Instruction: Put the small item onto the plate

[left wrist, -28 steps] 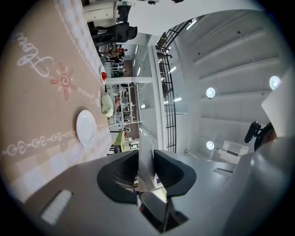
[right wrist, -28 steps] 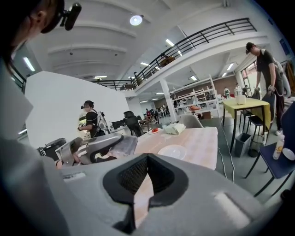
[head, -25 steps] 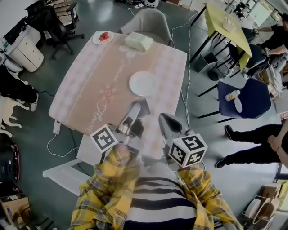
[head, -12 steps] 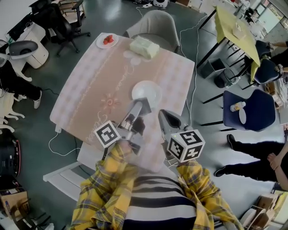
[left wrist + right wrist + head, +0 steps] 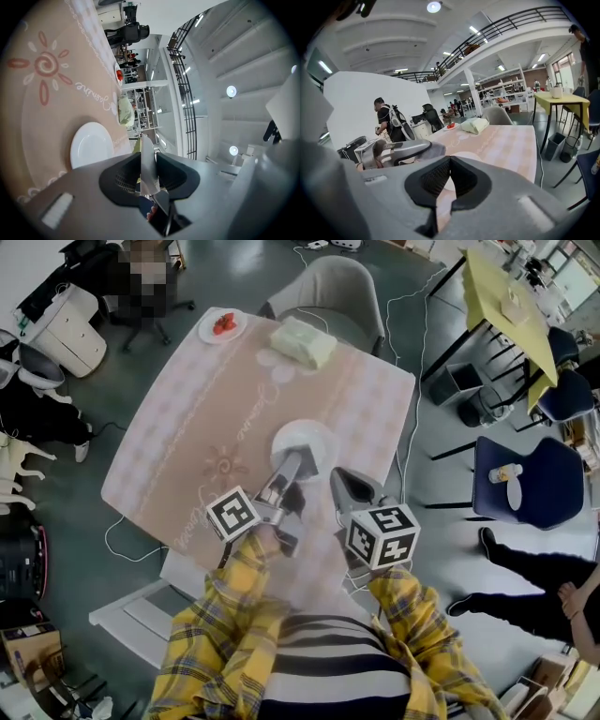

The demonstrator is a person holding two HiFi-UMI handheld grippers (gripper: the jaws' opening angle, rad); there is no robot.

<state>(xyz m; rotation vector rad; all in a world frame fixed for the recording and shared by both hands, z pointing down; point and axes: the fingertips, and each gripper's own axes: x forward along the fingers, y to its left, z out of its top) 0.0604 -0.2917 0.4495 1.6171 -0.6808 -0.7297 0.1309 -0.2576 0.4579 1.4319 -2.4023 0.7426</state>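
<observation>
While near the plate (image 5: 310,434) — small item (image 5: 148,161)

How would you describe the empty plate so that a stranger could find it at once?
Look at the pink-clothed table. The empty plate lies toward its right edge, just beyond the tip of the left gripper. Unlike the far plate at the table's corner, it holds no red food.

Grey chair (image 5: 337,282) beyond pale green bundle (image 5: 302,341); red fruit (image 5: 223,323) on saucer (image 5: 208,333).
</observation>
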